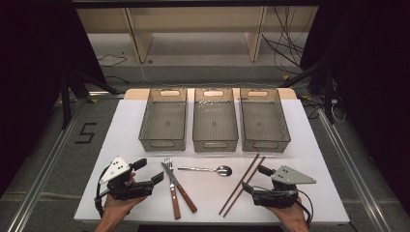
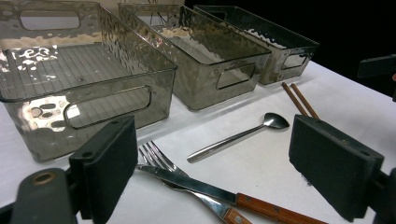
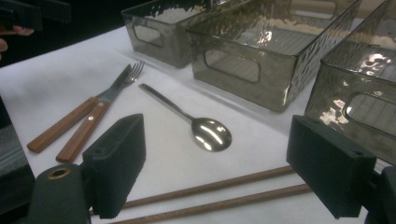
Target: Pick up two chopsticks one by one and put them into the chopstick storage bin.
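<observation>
Wooden chopsticks lie on the white surface just left of the right tongs, running diagonally away toward the bins. Both tongs are wide open and empty; the left tongs sit beside the knife and fork.

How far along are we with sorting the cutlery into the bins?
Nothing is done: all three bins look empty. Nothing is in hand; left gripper and right gripper are open. Fork, knife, spoon and chopsticks remain on the table.

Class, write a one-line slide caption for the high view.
Two open tools, left tool and right tool, flank fork, knife, spoon and chopsticks.
</observation>
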A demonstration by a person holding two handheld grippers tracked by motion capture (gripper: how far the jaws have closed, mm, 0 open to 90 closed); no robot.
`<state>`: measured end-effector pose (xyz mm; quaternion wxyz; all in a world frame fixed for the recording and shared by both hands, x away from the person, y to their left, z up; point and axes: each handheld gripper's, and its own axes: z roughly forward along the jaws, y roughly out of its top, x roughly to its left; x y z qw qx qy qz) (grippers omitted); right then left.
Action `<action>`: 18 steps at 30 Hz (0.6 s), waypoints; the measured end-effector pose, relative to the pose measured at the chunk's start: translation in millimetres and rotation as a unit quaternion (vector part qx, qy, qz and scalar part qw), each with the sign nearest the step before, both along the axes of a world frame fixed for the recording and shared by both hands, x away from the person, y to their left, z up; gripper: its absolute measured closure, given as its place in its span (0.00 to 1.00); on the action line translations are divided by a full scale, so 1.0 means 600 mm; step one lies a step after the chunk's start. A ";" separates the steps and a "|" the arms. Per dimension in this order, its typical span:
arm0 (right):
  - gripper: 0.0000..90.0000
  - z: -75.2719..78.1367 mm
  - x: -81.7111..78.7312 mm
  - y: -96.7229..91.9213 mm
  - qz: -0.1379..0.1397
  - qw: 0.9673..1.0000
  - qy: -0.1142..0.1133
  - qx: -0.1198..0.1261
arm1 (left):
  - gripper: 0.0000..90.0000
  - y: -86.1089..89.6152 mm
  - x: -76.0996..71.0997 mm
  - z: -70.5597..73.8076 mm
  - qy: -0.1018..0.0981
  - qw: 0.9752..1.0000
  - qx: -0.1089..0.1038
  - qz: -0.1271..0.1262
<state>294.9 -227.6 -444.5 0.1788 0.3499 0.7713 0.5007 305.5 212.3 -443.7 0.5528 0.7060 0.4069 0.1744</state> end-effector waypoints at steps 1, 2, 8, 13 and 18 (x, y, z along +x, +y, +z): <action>0.23 0.002 0.001 0.000 0.004 1.000 0.002 -0.007 | 0.17 0.000 0.000 0.000 0.000 1.000 0.000 0.000; 0.23 0.009 0.005 0.000 0.014 0.999 0.004 -0.029 | 0.17 0.000 0.000 0.000 0.000 1.000 0.000 0.000; 0.26 0.035 0.023 -0.009 0.063 0.994 0.017 -0.090 | 0.17 0.000 0.001 -0.001 0.002 1.000 -0.001 0.001; 0.29 0.055 0.045 -0.012 0.084 0.985 0.031 -0.146 | 0.17 0.000 0.002 -0.001 0.003 1.000 0.000 0.000; 0.31 0.056 0.072 -0.013 0.088 0.979 0.052 -0.176 | 0.17 0.000 0.003 -0.001 0.002 1.000 0.000 0.000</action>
